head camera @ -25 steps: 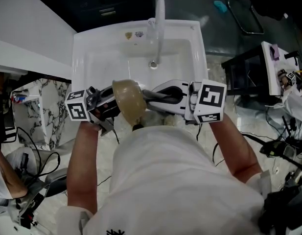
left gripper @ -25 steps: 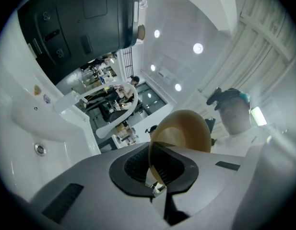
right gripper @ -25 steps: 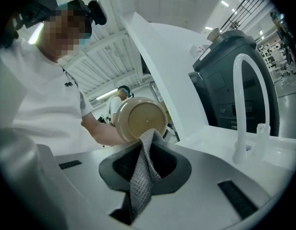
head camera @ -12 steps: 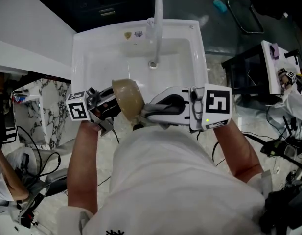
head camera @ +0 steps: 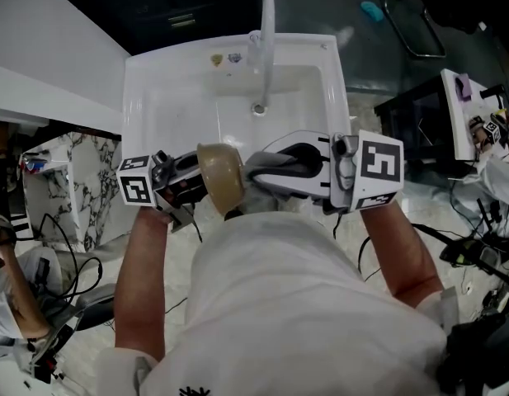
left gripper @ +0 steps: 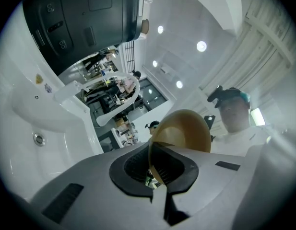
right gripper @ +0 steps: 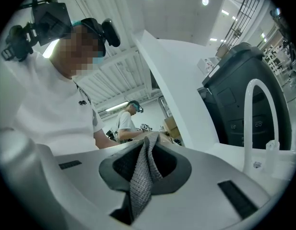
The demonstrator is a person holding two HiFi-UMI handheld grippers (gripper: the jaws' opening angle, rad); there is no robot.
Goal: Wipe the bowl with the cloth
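White sink [head camera: 155, 110], tall faucet [head camera: 266, 31] at its back edge. Nothing of the task lay in the basin. Both things were held in the air over the sink's front edge, close in front of the person [head camera: 279, 304].

Left claw [left gripper: 152, 166]: jaws closed almost to nothing on the rim of the bowl [head camera: 221, 180]. The bowl was tan and tipped on edge, its round body standing out past the jaw tips toward the right.

Right claw [right gripper: 147, 152]: jaws clamped on a grey waffle-weave cloth [right gripper: 140, 186]. A fold was bunched up between the tips and a tail hung down through the gap.

Relation that mattered: the two claws pointed at each other, roughly level, along the front edge. The bowl lay directly left of the right claw's tips, on the line that claw pointed along. In the head view the cloth and the bowl's right side looked touching or just beside; could not tell which. Could not settle either whether the hollow or the outside faced the cloth.

Judgement: wipe in hand or just about to start. The right claw was the working one, the left only a holder. The next stroke would call for pressing the cloth leftward onto the bowl and sweeping round it. The rim grip looked thin, so a hard push might twist the bowl in the left claw.
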